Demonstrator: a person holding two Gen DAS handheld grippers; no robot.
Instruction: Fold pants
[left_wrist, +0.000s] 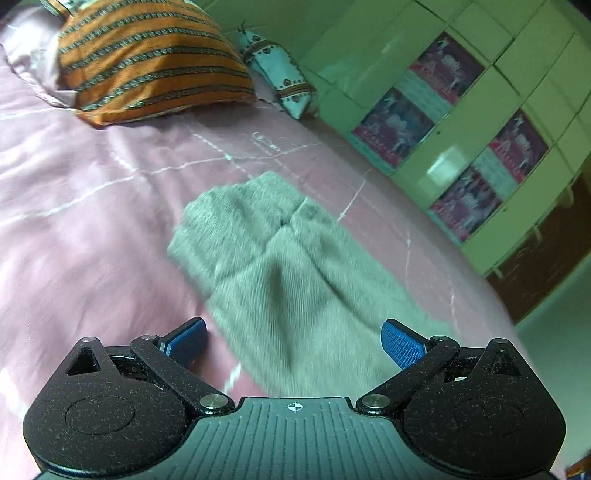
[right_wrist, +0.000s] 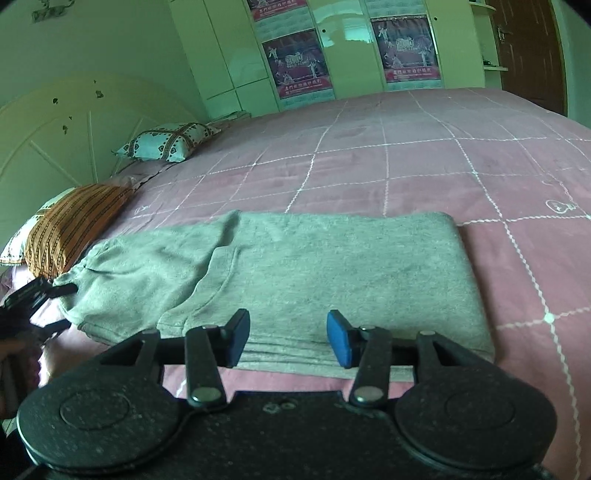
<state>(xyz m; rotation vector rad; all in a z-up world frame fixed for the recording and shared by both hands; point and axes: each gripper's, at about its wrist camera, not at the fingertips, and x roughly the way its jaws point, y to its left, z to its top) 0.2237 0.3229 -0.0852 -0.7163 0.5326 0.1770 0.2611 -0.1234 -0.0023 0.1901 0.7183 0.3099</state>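
1. Left wrist view: the left gripper (left_wrist: 293, 341) has its jaws spread wide and holds nothing. The one pair of grey pants (left_wrist: 291, 266) lies in the middle of the frame on the pink bed (left_wrist: 92, 206). Two pillows, the orange striped pillow (left_wrist: 147, 62) and the white patterned pillow (left_wrist: 280, 77), sit at the upper left.

2. Right wrist view: the right gripper (right_wrist: 287, 338) has its jaws partly apart, nothing is between them, at the lower centre. The pants fill the centre and look already folded once. The next fold probably calls for gripping an end with both grippers.
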